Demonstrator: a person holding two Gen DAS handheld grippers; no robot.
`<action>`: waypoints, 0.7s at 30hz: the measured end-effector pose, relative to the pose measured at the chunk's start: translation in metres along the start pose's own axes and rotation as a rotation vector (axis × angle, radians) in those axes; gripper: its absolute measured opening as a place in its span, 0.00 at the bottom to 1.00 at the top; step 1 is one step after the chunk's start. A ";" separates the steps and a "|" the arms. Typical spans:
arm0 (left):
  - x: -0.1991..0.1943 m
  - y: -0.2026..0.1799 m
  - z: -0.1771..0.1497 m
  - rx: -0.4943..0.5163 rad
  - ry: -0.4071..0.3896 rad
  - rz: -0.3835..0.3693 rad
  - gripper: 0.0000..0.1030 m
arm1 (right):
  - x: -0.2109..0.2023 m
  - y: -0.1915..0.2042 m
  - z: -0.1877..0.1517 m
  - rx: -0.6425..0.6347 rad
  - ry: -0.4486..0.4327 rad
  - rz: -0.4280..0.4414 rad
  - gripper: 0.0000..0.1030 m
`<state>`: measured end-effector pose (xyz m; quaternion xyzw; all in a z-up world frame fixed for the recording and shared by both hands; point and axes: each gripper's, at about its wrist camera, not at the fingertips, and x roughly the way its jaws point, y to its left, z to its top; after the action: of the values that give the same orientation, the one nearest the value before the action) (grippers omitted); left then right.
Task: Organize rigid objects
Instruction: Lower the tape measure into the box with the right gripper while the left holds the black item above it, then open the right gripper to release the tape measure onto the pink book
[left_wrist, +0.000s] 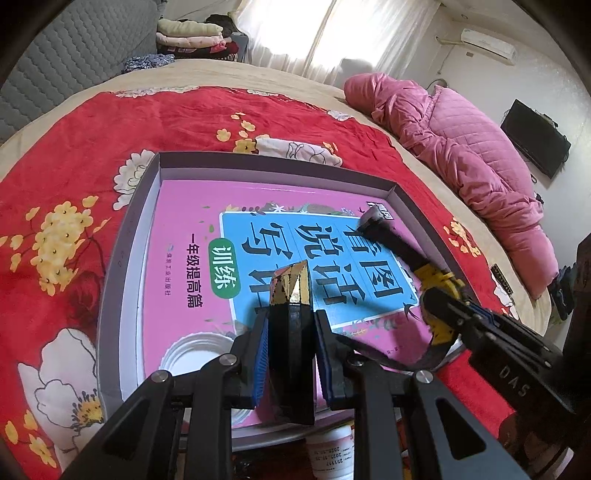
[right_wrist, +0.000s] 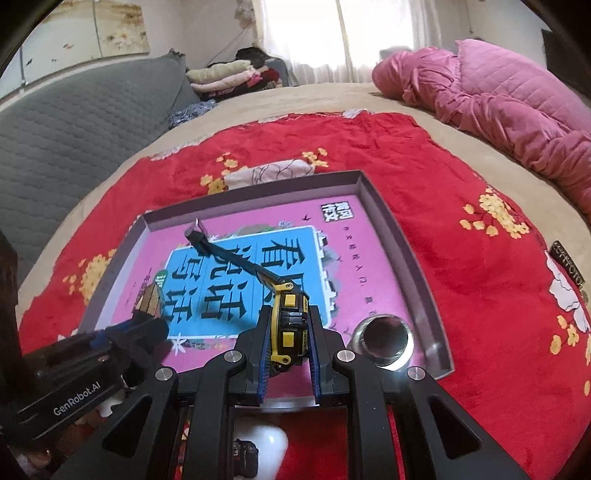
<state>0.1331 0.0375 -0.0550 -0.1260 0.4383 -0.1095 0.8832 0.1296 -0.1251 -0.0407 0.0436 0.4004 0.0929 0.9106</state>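
Both grippers are hanging over the tray (left_wrist: 140, 206) right now, each carrying something. The left gripper (left_wrist: 290, 328) is clamped on a black box (left_wrist: 290, 295) with a gold-patterned tip, pads pressing both its sides, holding it above the near part of the pink book (left_wrist: 184, 206) lying in the tray. The right gripper (right_wrist: 288, 332) is squeezing a yellow-and-black tape measure (right_wrist: 290, 317), and its tape (right_wrist: 229, 254) is sticking out a fair way, the hook end reaching toward the far left corner over the book.

My take on doing this well: the loose tape is the annoying part, so I'd be lowering the tape measure gently and keeping the blade inside the tray wall so it isn't catching the rim. There's a glass jar (right_wrist: 384, 339) sitting in the near right corner, just beside the right gripper, so I'd be steering clear of it. The box probably wants a free patch on the left side, set flat before letting go. With two grippers this close, placing one at a time seems safer.
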 end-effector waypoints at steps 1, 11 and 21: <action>0.000 0.000 0.000 0.002 0.000 0.001 0.23 | 0.001 0.002 0.000 -0.017 0.007 -0.010 0.17; 0.001 -0.004 0.000 0.019 0.001 0.005 0.23 | 0.009 0.007 -0.005 -0.105 0.051 -0.094 0.17; 0.005 -0.010 -0.001 0.060 0.002 0.016 0.23 | 0.008 0.005 -0.005 -0.127 0.052 -0.134 0.18</action>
<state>0.1339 0.0265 -0.0560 -0.0960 0.4366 -0.1157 0.8870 0.1302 -0.1186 -0.0494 -0.0434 0.4194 0.0582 0.9049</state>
